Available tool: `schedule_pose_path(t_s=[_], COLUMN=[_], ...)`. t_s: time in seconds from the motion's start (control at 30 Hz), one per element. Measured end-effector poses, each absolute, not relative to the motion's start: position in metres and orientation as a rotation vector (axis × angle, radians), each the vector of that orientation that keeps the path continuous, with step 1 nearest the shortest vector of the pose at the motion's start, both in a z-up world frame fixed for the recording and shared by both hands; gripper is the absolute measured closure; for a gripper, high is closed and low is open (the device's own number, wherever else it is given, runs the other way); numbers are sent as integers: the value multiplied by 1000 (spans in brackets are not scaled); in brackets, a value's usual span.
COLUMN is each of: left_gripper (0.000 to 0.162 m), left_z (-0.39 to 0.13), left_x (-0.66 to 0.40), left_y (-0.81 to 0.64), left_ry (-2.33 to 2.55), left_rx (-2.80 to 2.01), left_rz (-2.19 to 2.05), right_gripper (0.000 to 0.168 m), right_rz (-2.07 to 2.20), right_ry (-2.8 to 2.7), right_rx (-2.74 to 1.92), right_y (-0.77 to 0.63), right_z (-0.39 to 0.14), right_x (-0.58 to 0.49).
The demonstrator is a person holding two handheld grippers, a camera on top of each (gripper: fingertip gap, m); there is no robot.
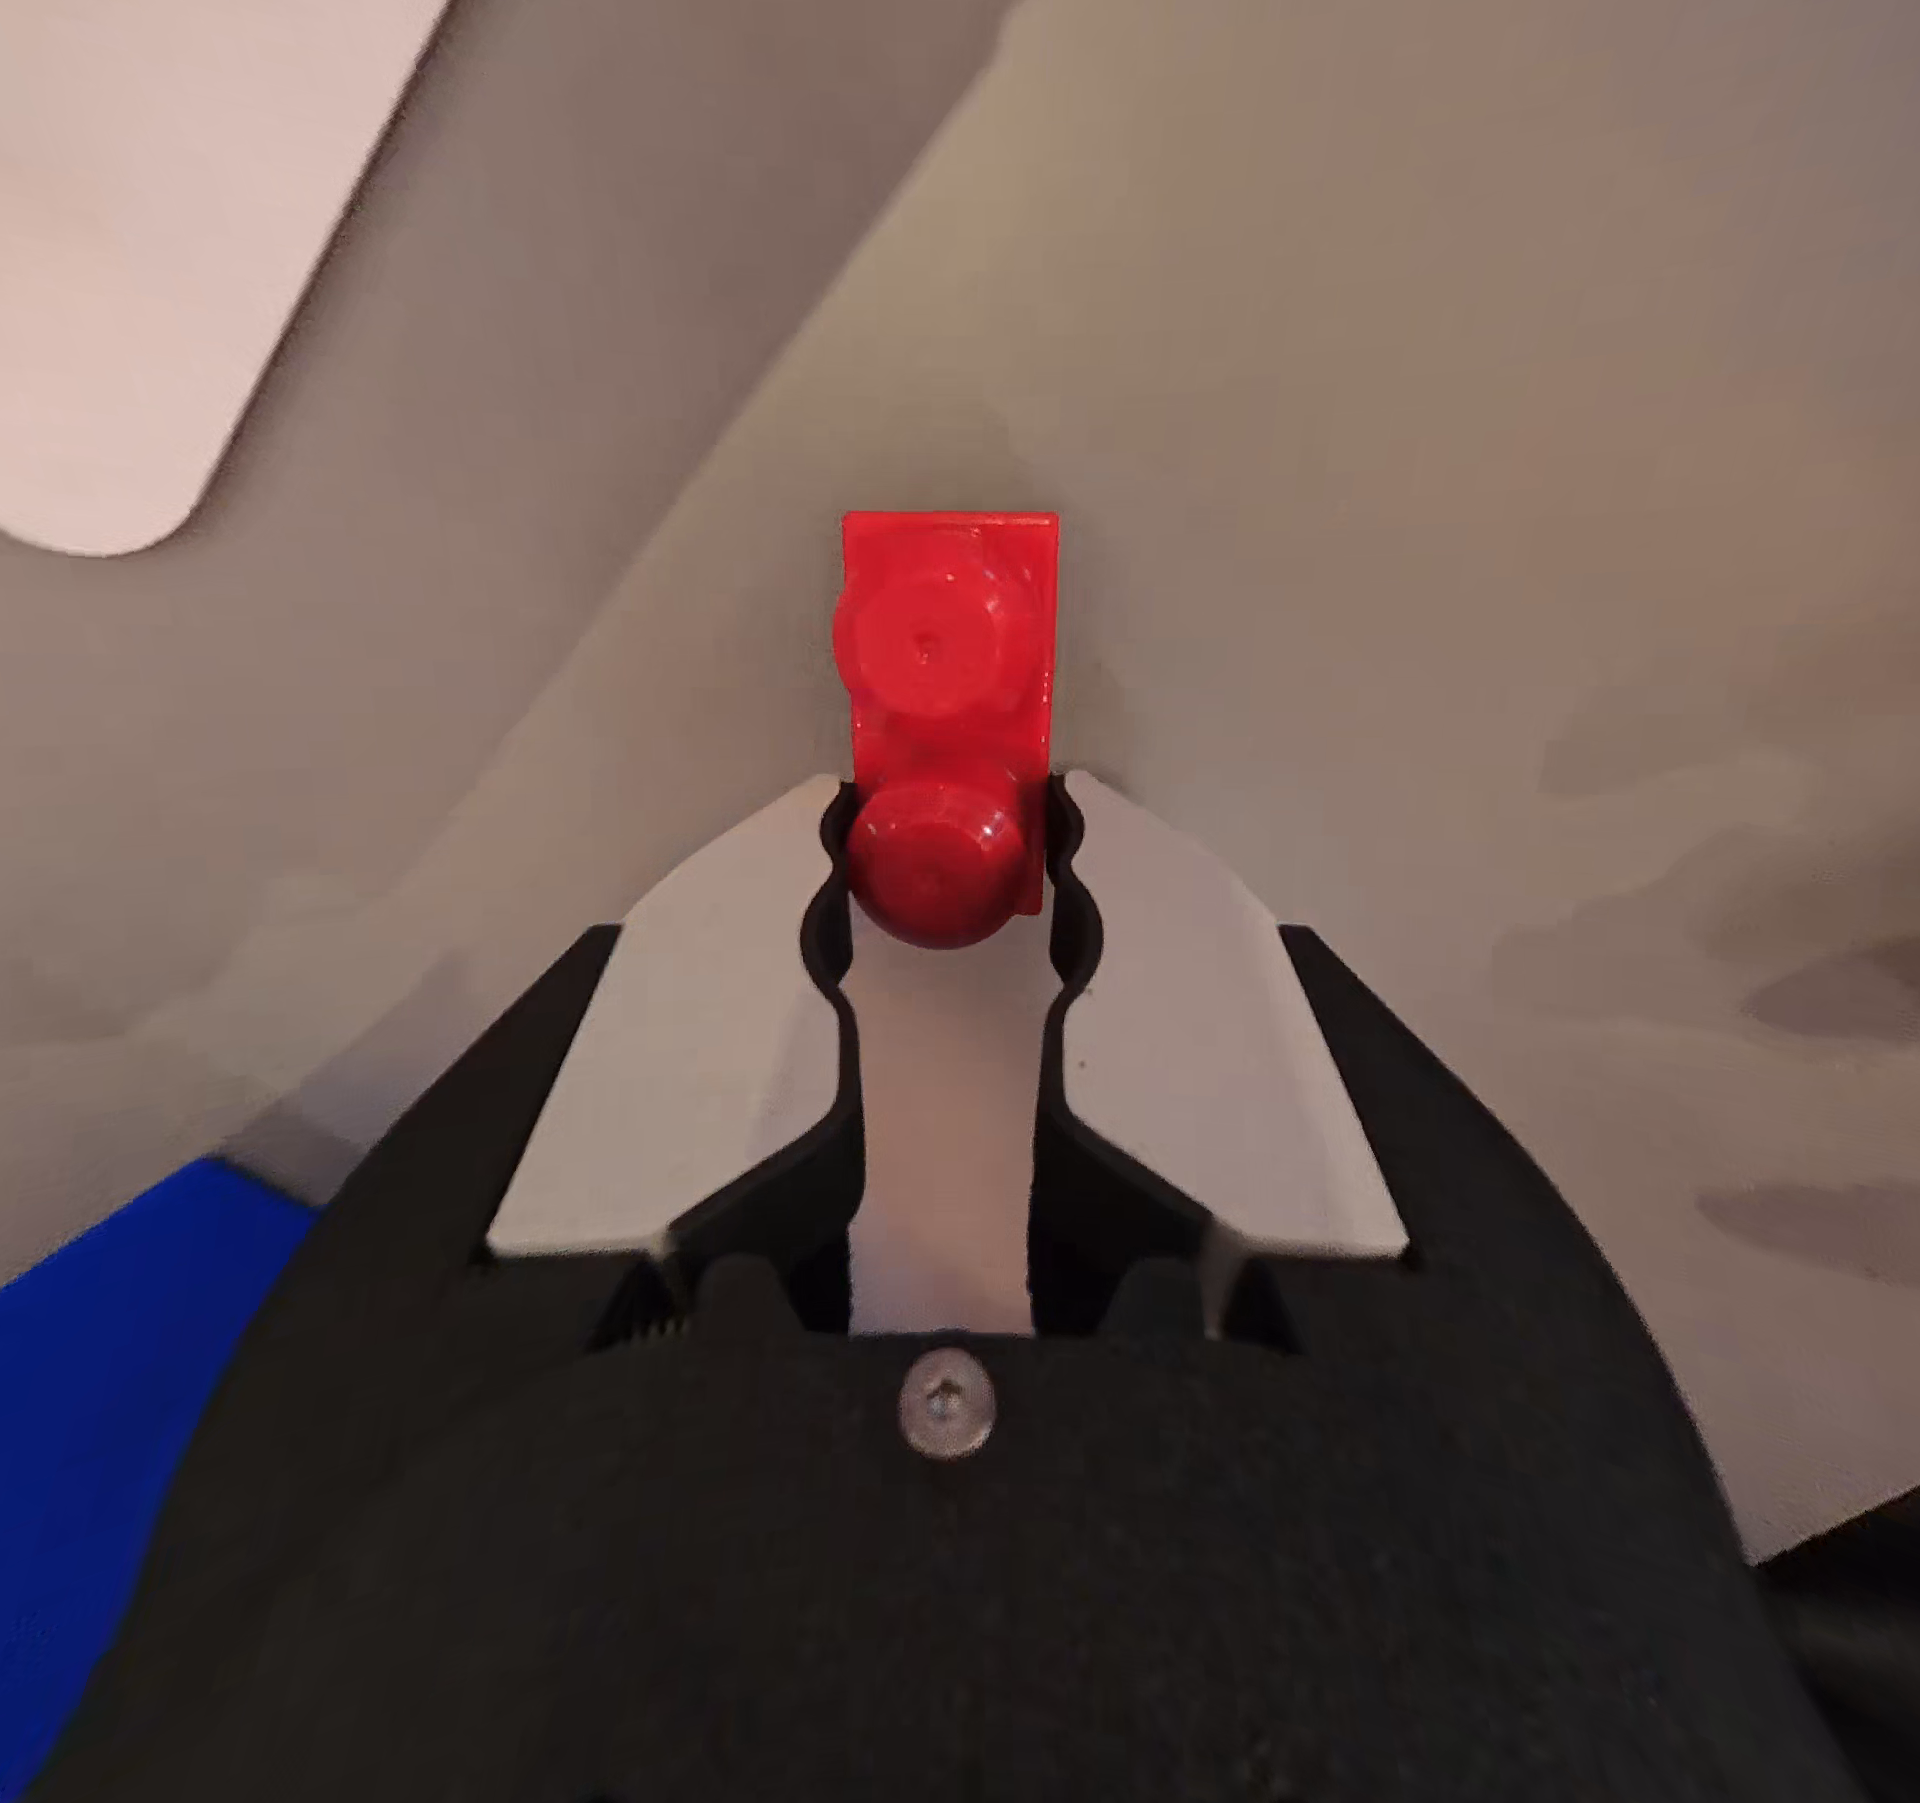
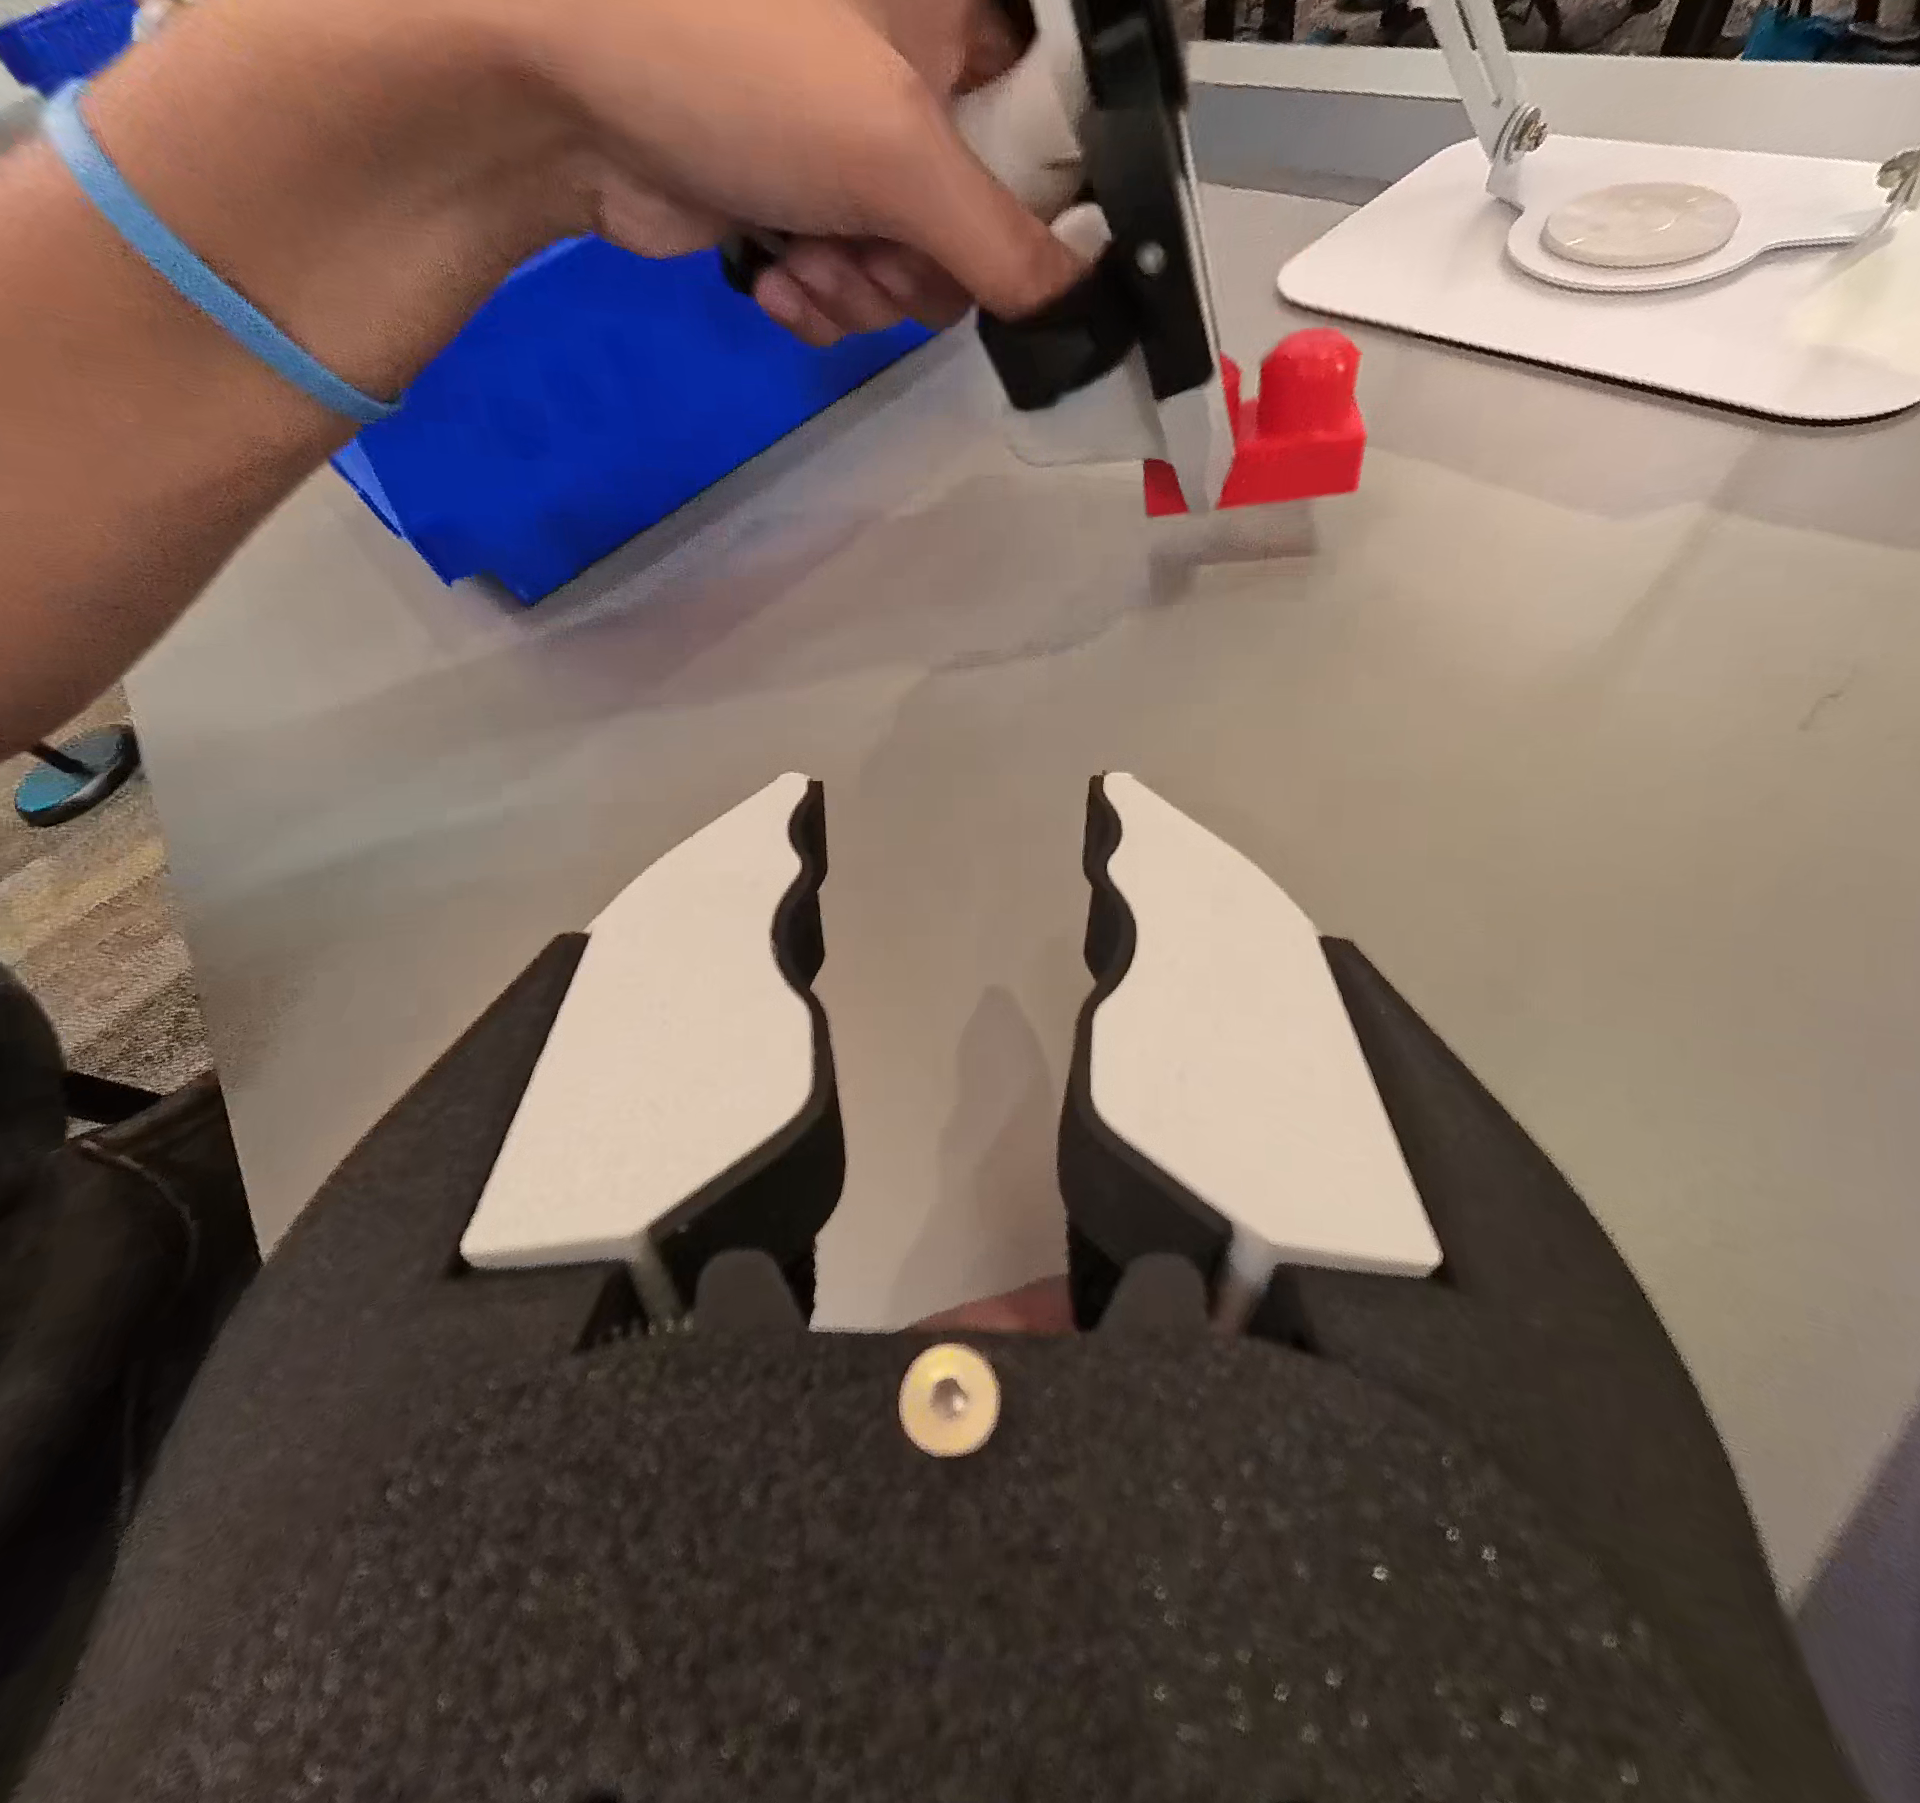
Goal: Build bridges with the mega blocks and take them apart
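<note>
The left gripper point(image 1: 948, 849) clenches a red block point(image 1: 948, 652) just above the counter point(image 2: 1455, 818), beside the blue bin point(image 2: 623, 434); the right gripper point(image 2: 956, 818) hangs released, nearer than the block.

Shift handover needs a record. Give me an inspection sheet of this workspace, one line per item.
Surface: grey table, smooth, mostly bare in front of the right gripper.
Job's things: one red block with two studs, held low over the table; contact with the table cannot be told.
Clutter: blue bin to the left of the block; white stand base behind it.
Grippers: left gripper has its jaws shut on the red block's near end; right gripper has its jaws open, holding nothing.
Cables: nothing seen.
Surroundings: a person's hand holds the left gripper; patterned carpet lies beyond the table's left edge.
</note>
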State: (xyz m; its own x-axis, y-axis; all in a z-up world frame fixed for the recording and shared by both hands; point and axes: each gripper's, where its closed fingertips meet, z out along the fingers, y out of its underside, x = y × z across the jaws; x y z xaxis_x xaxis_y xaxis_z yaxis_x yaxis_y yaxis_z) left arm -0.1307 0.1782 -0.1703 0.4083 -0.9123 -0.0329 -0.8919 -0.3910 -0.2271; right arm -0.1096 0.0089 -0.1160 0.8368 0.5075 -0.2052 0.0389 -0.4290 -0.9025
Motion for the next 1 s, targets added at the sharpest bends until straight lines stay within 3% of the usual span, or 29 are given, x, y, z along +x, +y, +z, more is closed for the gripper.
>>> schedule_pose_path(t_s=[0.27, 0.4, 0.7, 1.0], left_gripper=[128, 108, 97, 90], left_z=[-187, -183, -49, -99], left_x=[-127, -128, -194, -362], left_y=[175, 177, 86, 14], left_ry=[1650, 1580, 1137, 566], left_rx=[-2482, -2449, -1946, -1911], left_rz=[-155, -178, -617, -568], right_gripper=[121, 121, 121, 122], right_rz=[556, 542, 555, 560], right_ry=[-420, -425, -395, -432], right_rx=[-1959, -1973, -1974, -1989], right_y=[7, 8, 8, 7], right_z=[-116, -121, -121, -127], right_x=[-113, -111, -104, -115])
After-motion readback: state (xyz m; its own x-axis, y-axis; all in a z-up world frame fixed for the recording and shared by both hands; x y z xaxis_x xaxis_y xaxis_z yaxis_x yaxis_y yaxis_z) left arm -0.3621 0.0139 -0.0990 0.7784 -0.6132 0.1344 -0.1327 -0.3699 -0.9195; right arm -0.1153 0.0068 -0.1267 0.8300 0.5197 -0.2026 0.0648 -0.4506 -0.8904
